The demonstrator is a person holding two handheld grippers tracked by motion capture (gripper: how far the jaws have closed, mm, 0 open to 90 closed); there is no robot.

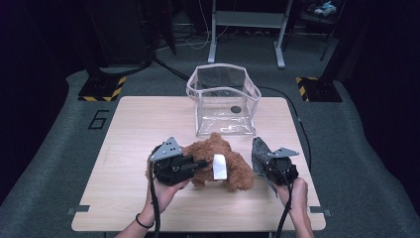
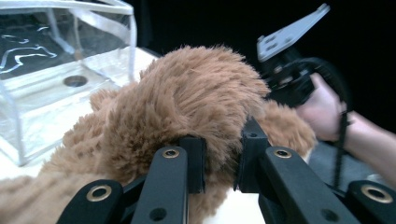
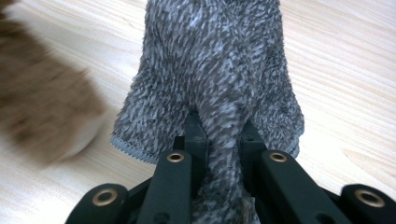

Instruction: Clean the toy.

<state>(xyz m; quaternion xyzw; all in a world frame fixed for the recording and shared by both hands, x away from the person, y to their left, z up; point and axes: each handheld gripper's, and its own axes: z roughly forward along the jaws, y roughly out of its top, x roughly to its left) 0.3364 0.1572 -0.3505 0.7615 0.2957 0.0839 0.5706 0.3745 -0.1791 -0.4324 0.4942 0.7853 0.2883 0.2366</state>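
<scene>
A brown plush toy [image 1: 220, 161] with a white tag [image 1: 219, 166] lies near the table's front middle. My left gripper [image 1: 198, 164] is shut on its left side; in the left gripper view the jaws pinch a fold of the brown fur [image 2: 196, 107] around my left gripper [image 2: 223, 163]. To the right, a grey speckled fuzzy cloth [image 1: 259, 152] stands bunched up, and my right gripper [image 1: 270, 166] is shut on it. In the right gripper view the grey cloth [image 3: 215, 70] rises from between the pads of my right gripper [image 3: 219, 140], with the brown toy [image 3: 42, 107] blurred at left.
A clear plastic bag [image 1: 223, 99] with white trim stands open behind the toy at the table's far middle. The light wooden table [image 1: 138, 129] has bare surface to the left. The right hand and its gripper [image 2: 299, 70] show beyond the toy in the left gripper view.
</scene>
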